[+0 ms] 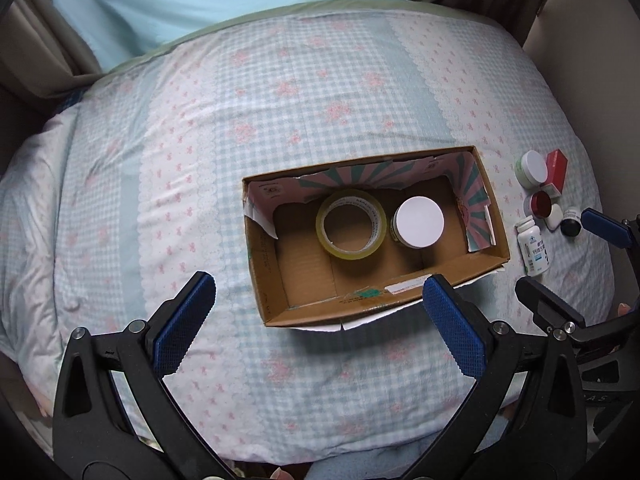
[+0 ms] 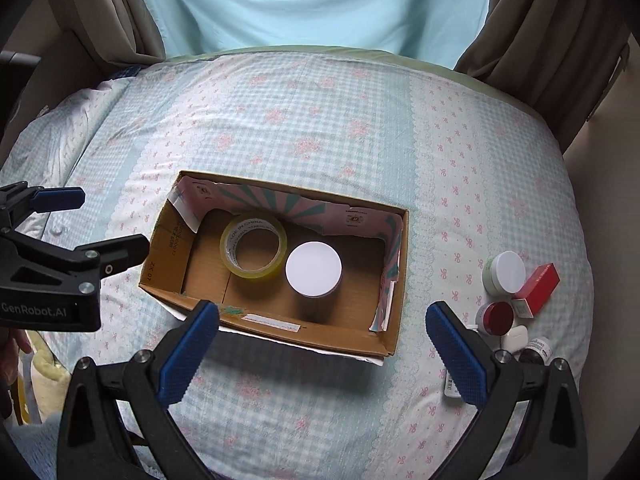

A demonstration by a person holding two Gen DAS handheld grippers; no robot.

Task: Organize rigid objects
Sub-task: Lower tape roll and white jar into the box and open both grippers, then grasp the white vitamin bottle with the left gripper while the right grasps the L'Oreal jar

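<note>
- Cardboard box (image 1: 272,280) sits open-topped in the middle of a bed covered by a blue-and-pink checked quilt (image 1: 200,140); its inner walls carry a pink and teal sunburst lining.
- Inside the box, a roll of yellowish tape (image 1: 351,225) lies flat on the floor, and just beside it, to the right, stands a jar with a white lid (image 1: 419,221); the two look close to touching.
- Outside the box, off to its right on the quilt, a small cluster remains: a green tub with a white lid (image 2: 505,273), a red carton (image 2: 537,289), a red-lidded pot (image 2: 498,317), a small white case (image 2: 515,338), a dark little bottle (image 2: 537,349), and a white pill bottle (image 1: 532,249) lying nearest the box.
- Left gripper (image 1: 316,322) hovers above the box's near-left corner with its blue-padded fingers spread wide, nothing between them.
- Right gripper (image 2: 322,344) hangs over the box's near wall, fingers likewise spread apart and holding nothing; its right finger sits close above the cluster.
- Curtains (image 2: 532,40) hang at the far side of the bed.
</note>
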